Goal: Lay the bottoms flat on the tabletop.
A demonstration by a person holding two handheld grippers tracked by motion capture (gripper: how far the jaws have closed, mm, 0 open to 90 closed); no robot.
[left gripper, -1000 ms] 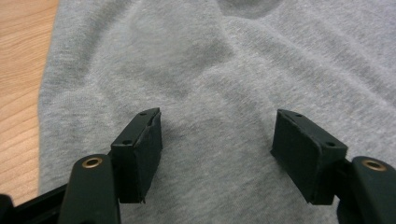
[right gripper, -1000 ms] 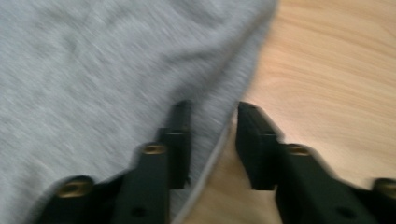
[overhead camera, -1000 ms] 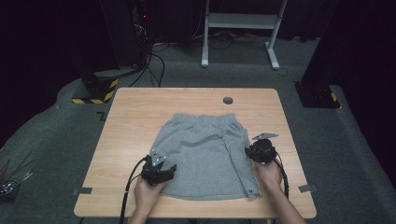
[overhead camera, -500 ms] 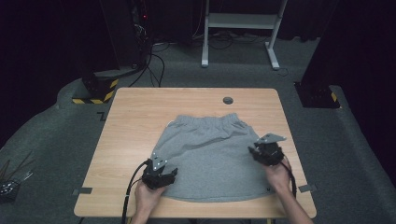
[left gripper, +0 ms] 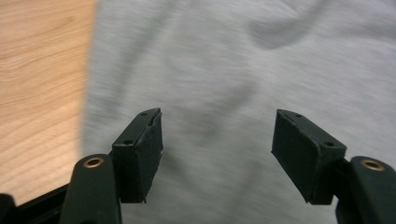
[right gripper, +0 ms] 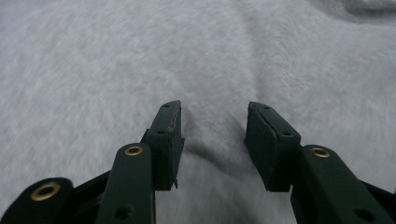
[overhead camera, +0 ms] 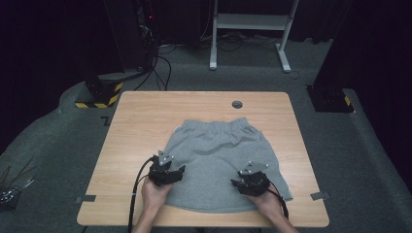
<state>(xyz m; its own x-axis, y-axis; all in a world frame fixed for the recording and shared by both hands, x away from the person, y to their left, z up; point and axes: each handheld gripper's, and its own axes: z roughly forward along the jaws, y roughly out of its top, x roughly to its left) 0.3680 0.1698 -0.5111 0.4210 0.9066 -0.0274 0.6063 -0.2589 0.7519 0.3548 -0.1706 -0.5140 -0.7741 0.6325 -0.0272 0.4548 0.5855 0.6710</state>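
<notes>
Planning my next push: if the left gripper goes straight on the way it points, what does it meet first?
Most likely the grey shorts: the left gripper stands open just over the cloth, nothing between the jaws. How close it hovers is unclear.

Left gripper (overhead camera: pixel 171 171): jaws spread wide, nothing between pads.
Right gripper (overhead camera: pixel 246 180): jaws partly apart, just been opening, nothing held.
Forearms: enter from bottom edge.

Light grey shorts (overhead camera: pixel 221 165) lie on a pale wood-grain table (overhead camera: pixel 141 121) with black grippers over them.
</notes>
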